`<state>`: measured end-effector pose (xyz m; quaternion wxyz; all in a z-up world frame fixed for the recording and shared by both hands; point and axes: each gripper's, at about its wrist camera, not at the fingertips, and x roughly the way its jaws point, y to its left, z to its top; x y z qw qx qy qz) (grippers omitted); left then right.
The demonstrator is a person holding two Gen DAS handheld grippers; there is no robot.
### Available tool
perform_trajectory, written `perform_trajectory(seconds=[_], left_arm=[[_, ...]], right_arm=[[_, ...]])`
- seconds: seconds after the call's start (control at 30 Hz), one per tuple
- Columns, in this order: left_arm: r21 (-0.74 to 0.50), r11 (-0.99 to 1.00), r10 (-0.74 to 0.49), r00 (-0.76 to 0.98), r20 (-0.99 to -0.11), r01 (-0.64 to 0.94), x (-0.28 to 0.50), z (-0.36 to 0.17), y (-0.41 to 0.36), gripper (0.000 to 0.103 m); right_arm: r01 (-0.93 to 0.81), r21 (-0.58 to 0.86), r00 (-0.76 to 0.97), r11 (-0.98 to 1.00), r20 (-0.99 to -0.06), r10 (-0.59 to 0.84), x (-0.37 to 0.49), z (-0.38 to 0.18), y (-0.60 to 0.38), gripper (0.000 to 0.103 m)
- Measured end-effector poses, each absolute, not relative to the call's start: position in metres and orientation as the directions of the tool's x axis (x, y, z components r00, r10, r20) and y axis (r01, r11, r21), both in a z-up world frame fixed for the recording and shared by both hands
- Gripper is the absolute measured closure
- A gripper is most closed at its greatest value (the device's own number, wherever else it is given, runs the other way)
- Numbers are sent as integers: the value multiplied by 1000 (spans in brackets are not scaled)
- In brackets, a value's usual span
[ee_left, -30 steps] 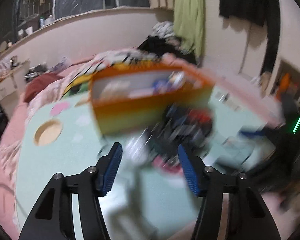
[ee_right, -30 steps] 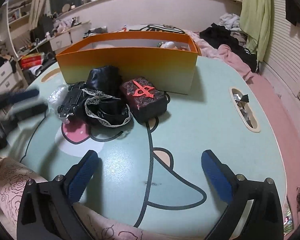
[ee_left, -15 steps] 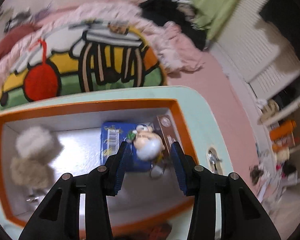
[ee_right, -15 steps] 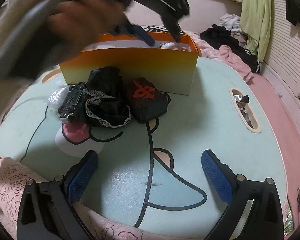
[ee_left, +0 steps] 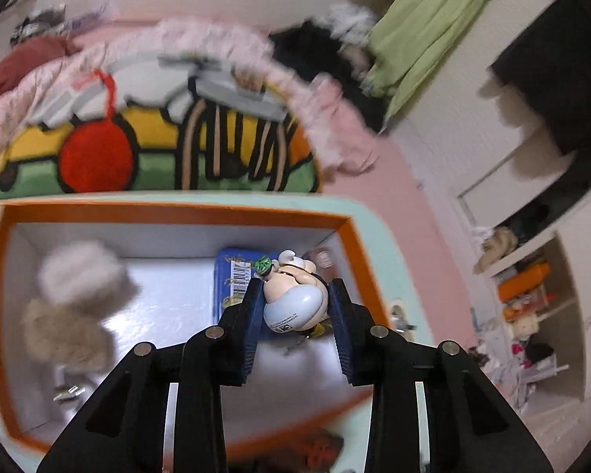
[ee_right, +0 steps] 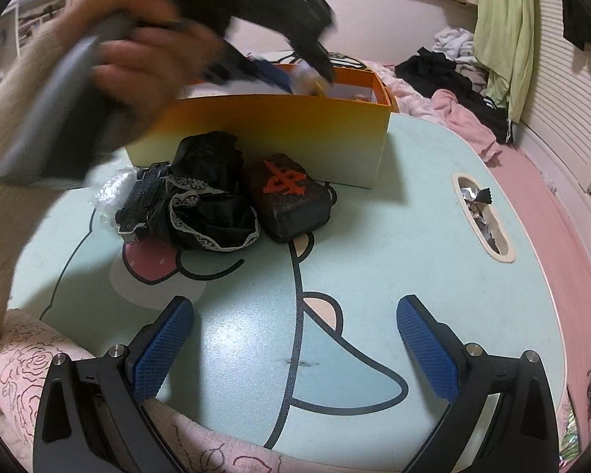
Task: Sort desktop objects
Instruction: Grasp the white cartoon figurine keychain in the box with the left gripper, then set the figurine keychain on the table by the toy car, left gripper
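Seen from the right wrist, at far left: a blurred hand (ee_right: 138, 59) gripping the left gripper's handle, reaching over the orange box (ee_right: 279, 134). On the mint-green cartoon-printed table (ee_right: 374, 276), just in front of the box: crinkled clear plastic (ee_right: 112, 193), a black toy gun (ee_right: 144, 201), a black lace-trimmed cloth (ee_right: 209, 201) and a dark block with a red character (ee_right: 289, 197), all bunched together, touching. Lower down, the right gripper (ee_right: 295, 349) spread wide with nothing between its blue pads, hovering over bare tabletop. Further right, an oval slot (ee_right: 482, 213) in the table holding foil scraps; beyond it pink floor, heaped clothes, a green garment (ee_right: 500, 27) hanging by slatted doors.

From the left wrist, looking down into the box (ee_left: 177, 213): white interior, two blurred fluffy pompoms (ee_left: 71, 307) at left, a blue packet (ee_left: 232, 280) near the middle. Left gripper (ee_left: 293, 295) closed on a small cartoon figurine (ee_left: 295, 299), pinched between both pads above the packet at the box's right end. Behind the box a colourful rug (ee_left: 157, 146), pink flooring, then cluttered shelves (ee_left: 528, 295) at right
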<state>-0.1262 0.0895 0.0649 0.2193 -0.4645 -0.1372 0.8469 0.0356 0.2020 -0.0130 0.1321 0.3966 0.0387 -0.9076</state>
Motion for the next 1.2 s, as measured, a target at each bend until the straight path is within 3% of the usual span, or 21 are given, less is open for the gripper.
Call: perform_trajectory(seconds=[0.2,0.47,0.53,0.63,0.73,0.9,1.03,1.07,1.1,1.2], left_arm=[[-379,-839,543,-557,-628,-391,-24,102,43,68],[-304,-883,461,-539,-705,-358,17,37,21,68],[-293,-900,429,-542,-723,-322,10,28,22,49],[-283,-905,421,-567,-708,-318,16,33,19,44],[-226,-915,397,-641,-657,-334,38,50,12,25],[-100,-936,312,-665,-678,-337,61,51,1,23],[14,-956,188,-649,-737,-292,65,15,-3,23],[30,-960,159,-629,-761,-279,62,3,0,21],[53,-965,140,-672,-727,-258,63,-4,0,12],[53,-967,137,-683,-717,-250,64,-11,4,11]], right_arm=[[271,34,-651,-962,-730,-209,35,-14,203,1],[271,34,-651,-962,-729,-210,36,-14,203,0],[271,34,-652,-962,-729,-210,36,-13,202,0],[271,35,-652,-962,-729,-210,36,-14,203,0],[271,35,-652,-962,-729,-211,36,-14,202,0],[271,35,-652,-962,-728,-211,36,-14,203,0],[271,36,-652,-962,-728,-211,36,-15,203,0],[272,35,-652,-962,-728,-211,36,-14,203,0],[272,33,-651,-962,-729,-209,36,-15,203,0],[273,30,-653,-962,-728,-208,37,-14,202,0]])
